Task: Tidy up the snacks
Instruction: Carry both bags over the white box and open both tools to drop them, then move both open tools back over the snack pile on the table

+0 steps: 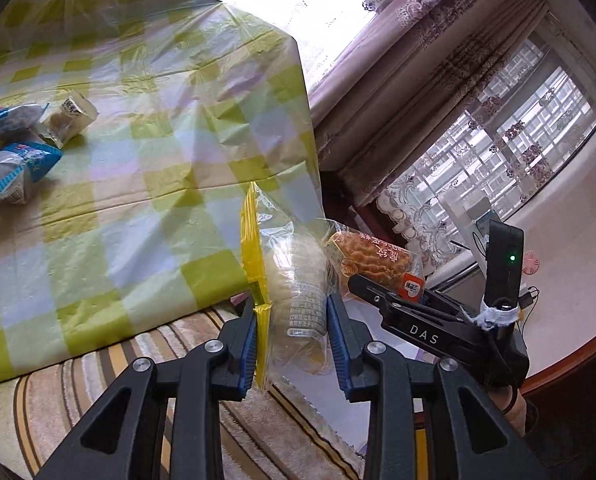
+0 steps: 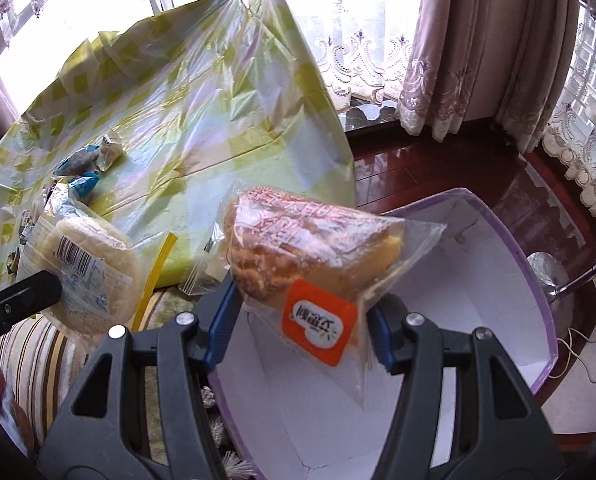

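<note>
Two packets held at once, my left gripper [image 1: 294, 340] clamped on a pale round pastry [image 1: 298, 304] low in the left view, my right gripper [image 2: 301, 320] clamped on a browned bun [image 2: 298, 252] mid-frame over the white box [image 2: 477, 280], loose snacks [image 1: 14, 152] on the checked tablecloth [image 1: 158, 140] at left

We're inside a home, by the look of it a living room. We see a table [image 1: 146, 184] draped in a green-and-white checked plastic cloth, heavy mauve patterned curtains [image 2: 457, 40] with lace sheers [image 2: 349, 68] across barred windows [image 1: 537, 128], and glossy dark red wooden flooring [image 2: 417, 160]. Below us lies a striped plush rug [image 1: 98, 400]. Wrapped snacks [image 1: 18, 148] sit loose on the cloth, and a charger cable [image 1: 531, 300] trails by the white sill.
</note>
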Action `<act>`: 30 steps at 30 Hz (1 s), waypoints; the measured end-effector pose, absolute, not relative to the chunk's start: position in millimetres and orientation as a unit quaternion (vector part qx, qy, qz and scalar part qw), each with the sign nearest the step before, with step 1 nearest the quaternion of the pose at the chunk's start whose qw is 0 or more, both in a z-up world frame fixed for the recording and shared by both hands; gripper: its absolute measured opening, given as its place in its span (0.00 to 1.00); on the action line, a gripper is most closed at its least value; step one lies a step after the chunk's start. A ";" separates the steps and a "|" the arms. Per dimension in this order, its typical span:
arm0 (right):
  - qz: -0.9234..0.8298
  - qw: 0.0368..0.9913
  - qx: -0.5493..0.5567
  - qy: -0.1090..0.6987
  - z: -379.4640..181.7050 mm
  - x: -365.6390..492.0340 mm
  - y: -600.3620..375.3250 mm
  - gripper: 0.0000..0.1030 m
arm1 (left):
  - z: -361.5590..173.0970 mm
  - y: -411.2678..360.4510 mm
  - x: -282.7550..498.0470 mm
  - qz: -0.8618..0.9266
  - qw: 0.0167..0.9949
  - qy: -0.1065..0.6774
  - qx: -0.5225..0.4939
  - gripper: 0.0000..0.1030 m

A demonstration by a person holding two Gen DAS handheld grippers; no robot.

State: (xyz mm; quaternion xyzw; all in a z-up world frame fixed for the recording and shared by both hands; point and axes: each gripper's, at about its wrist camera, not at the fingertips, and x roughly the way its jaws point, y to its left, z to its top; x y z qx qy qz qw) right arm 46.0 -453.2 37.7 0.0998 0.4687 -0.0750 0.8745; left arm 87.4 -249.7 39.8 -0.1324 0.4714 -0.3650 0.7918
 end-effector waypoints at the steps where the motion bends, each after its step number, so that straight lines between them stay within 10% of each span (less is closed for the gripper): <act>1: -0.083 0.873 0.098 0.470 35.9 44.1 -456.6 0.60 | 36.8 -256.0 88.2 -0.370 0.786 0.478 -0.128 0.32; 14: -0.113 0.870 0.061 0.476 32.6 41.8 -453.6 0.69 | 28.9 -255.0 91.0 -0.356 0.783 0.493 -0.132 0.52; 30: -0.040 0.878 0.071 0.471 39.3 56.1 -382.5 0.69 | 43.0 -179.3 95.2 -0.245 0.853 0.441 -0.133 0.53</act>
